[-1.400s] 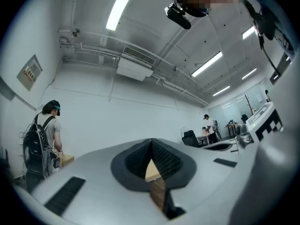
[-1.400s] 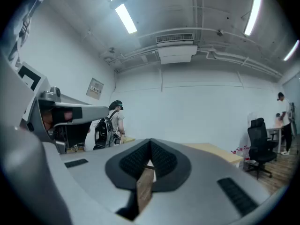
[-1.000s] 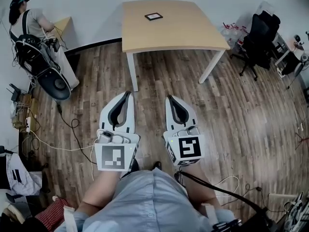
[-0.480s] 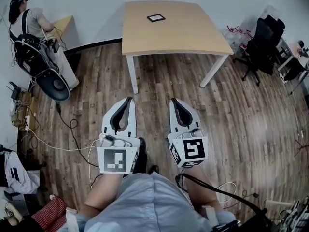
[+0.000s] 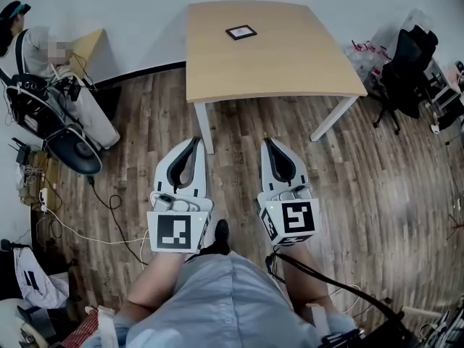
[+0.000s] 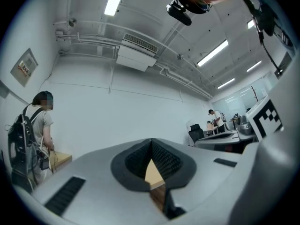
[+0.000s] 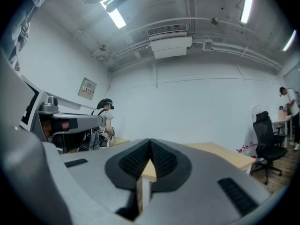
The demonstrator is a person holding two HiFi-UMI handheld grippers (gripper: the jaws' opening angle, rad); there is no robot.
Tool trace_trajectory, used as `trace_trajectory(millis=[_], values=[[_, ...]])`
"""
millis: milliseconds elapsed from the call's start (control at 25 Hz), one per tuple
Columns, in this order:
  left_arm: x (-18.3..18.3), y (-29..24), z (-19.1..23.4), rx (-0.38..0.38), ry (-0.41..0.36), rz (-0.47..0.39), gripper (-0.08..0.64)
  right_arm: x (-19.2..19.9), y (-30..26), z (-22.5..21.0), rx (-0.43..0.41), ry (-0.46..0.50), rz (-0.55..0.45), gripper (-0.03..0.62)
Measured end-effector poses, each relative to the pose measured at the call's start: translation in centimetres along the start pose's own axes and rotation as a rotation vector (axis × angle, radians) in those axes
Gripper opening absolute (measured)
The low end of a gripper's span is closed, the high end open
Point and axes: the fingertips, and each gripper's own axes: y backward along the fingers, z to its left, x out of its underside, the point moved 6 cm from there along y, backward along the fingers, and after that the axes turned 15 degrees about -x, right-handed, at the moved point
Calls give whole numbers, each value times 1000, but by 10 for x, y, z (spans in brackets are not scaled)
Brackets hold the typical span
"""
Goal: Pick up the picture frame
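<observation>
The picture frame (image 5: 241,32), small with a dark border, lies flat on the far half of a light wooden table (image 5: 290,67). My left gripper (image 5: 195,141) and right gripper (image 5: 267,141) are held side by side over the wood floor, short of the table's near edge and pointing at it. Both are shut with nothing between the pads. In the left gripper view the closed left gripper (image 6: 151,142) shows only a sliver of tabletop through its jaws. The right gripper (image 7: 150,142) likewise frames the table (image 7: 220,153). The frame itself shows in neither gripper view.
A person with a backpack (image 5: 32,64) stands at a small desk (image 5: 88,43) on the far left. A black office chair (image 5: 406,64) stands at the right. Cables (image 5: 94,220) trail over the floor at the left. The table's white legs (image 5: 204,125) stand just ahead of the grippers.
Both grippers and the head camera have advanced toward the table, which now sits closer and larger. The jaws have stayed shut.
</observation>
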Motion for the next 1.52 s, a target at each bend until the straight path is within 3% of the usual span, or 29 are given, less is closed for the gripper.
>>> trace_trajectory(millis=[160, 280, 560, 920, 1240, 1520], values=[[-3, -45, 11, 14, -3, -41, 2, -12, -40, -26, 11, 19, -29, 2], [-2, -71, 21, 32, -60, -85, 2, -19, -62, -38, 21, 41, -47, 2], [-2, -114, 26, 29, -79, -108, 2, -21, -79, -69, 44, 59, -36, 2], [29, -175, 1, 10, -94, -41, 2, 3, -102, -141, 53, 19, -1, 2], [51, -253, -28, -49, -121, 21, 2, 21, -147, -225, -2, -23, 34, 2], [38, -306, -47, -94, -139, -11, 2, 6, -189, -281, -67, -11, 4, 2]])
